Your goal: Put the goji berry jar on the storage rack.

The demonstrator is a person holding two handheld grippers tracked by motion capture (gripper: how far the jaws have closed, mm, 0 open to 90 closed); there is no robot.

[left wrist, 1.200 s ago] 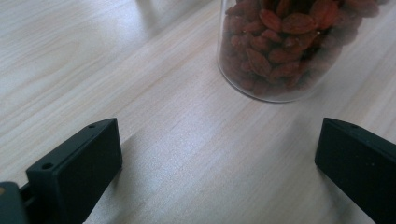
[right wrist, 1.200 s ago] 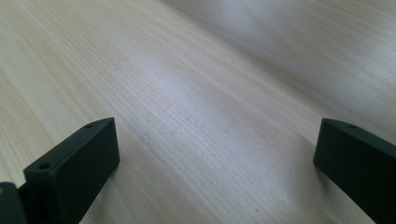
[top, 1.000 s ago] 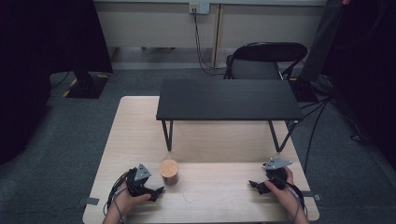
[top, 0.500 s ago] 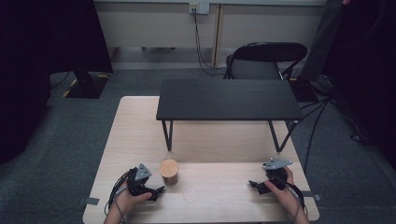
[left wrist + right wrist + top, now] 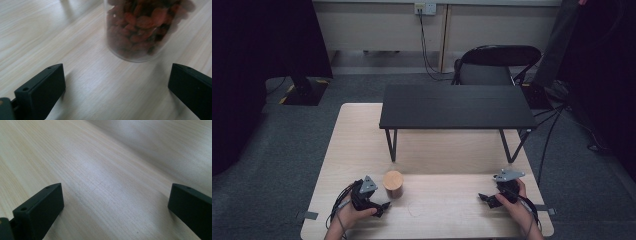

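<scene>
No change vs 1 s ago: left gripper [image 5: 382, 206] jaws wide, jar [image 5: 140, 30] at 1 o'clock ungrasped; right gripper [image 5: 484, 199] wide, empty — approach prob. pending.

Jar [image 5: 393, 183] on table [image 5: 357, 135] near left gripper [image 5: 381, 206], stand [image 5: 456, 106] behind, chair [image 5: 492, 62] beyond

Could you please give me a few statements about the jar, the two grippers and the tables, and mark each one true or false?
1. The jar stands on the wooden table, beside the left gripper. True.
2. The left gripper is shut on the jar. False: its jaws are wide apart, the jar ahead of them.
3. The jar holds reddish dried pieces. True.
4. The right gripper grips a lid. False: it is open over bare wood.
5. The jar sits on the black table. False: it is on the wooden table.
</scene>
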